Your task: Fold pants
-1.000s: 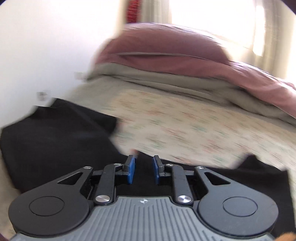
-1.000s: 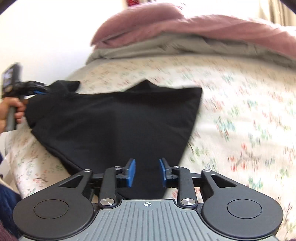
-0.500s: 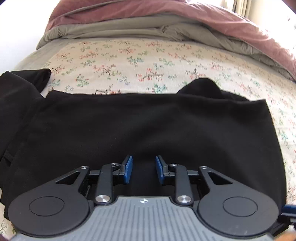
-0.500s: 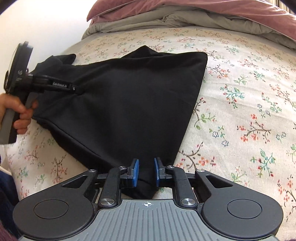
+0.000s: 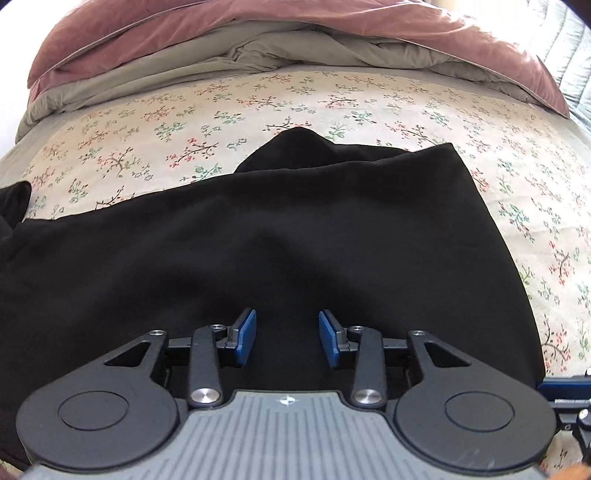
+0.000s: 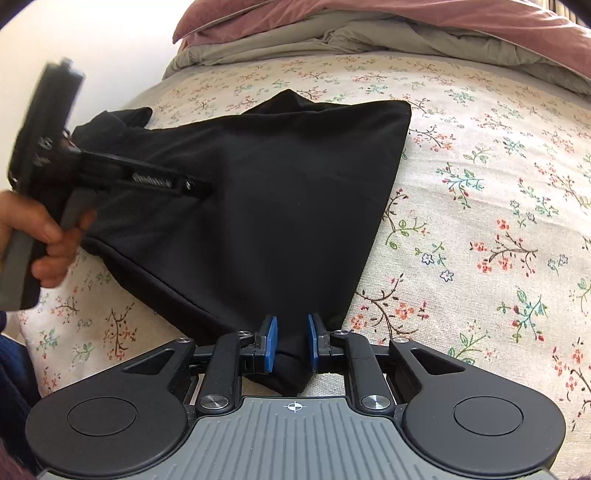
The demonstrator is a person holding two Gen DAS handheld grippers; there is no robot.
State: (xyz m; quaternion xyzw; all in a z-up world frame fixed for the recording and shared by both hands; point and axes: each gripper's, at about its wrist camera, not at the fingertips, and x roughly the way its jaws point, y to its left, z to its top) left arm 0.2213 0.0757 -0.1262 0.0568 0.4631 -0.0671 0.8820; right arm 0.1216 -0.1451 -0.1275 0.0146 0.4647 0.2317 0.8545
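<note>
While the right gripper point(image 6: 290, 345) clamps the pants' point(image 6: 280, 206) six-o'clock corner, the left gripper point(image 5: 287, 338), at nine, opens above them.

Pants point(image 6: 280, 206) lie spread on the bed point(image 6: 480, 206) ahead of the right claw point(image 6: 290, 345), left claw point(image 6: 199, 186) over them, duvet point(image 6: 369, 33) bunched up beyond.

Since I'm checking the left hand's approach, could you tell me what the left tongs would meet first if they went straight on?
Most likely the black pants: the left tongs, jaws opening with nothing pinched, point down at the cloth spread directly ahead.
</note>
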